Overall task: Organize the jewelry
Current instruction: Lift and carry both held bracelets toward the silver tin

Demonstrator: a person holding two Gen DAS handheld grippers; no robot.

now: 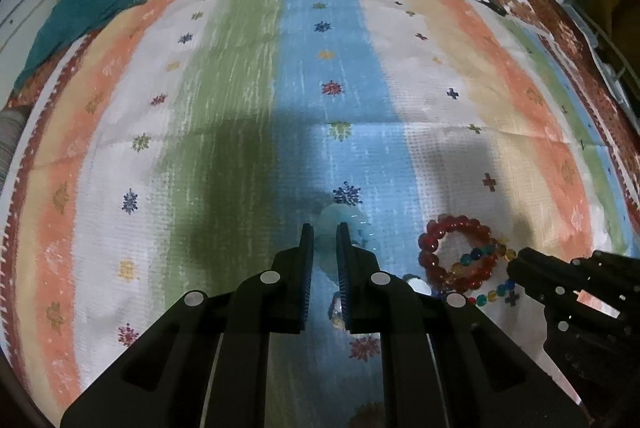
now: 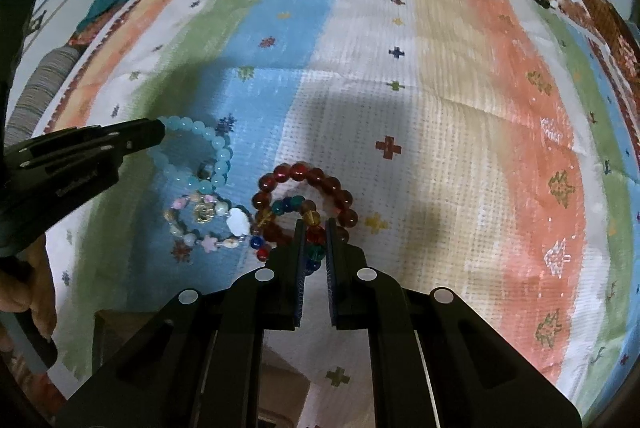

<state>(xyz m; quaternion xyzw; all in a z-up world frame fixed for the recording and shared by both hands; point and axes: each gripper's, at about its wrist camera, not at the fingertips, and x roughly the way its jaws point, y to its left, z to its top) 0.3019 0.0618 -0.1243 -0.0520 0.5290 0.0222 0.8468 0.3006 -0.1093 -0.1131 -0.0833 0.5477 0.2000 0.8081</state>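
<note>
Lying flat, red bracelet beside multicoloured strand

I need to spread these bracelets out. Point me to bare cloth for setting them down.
Free: the striped cloth right of and beyond the red bead bracelet. Crowded: the cluster where the red, multicolour bracelet, charm bracelet and light blue bracelet overlap.

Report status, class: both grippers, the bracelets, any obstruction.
Left gripper shut on pale blue bead bracelet. Right gripper shut on multicolour bead bracelet, which overlaps the red bead bracelet. Charm bracelet loose alongside.
</note>
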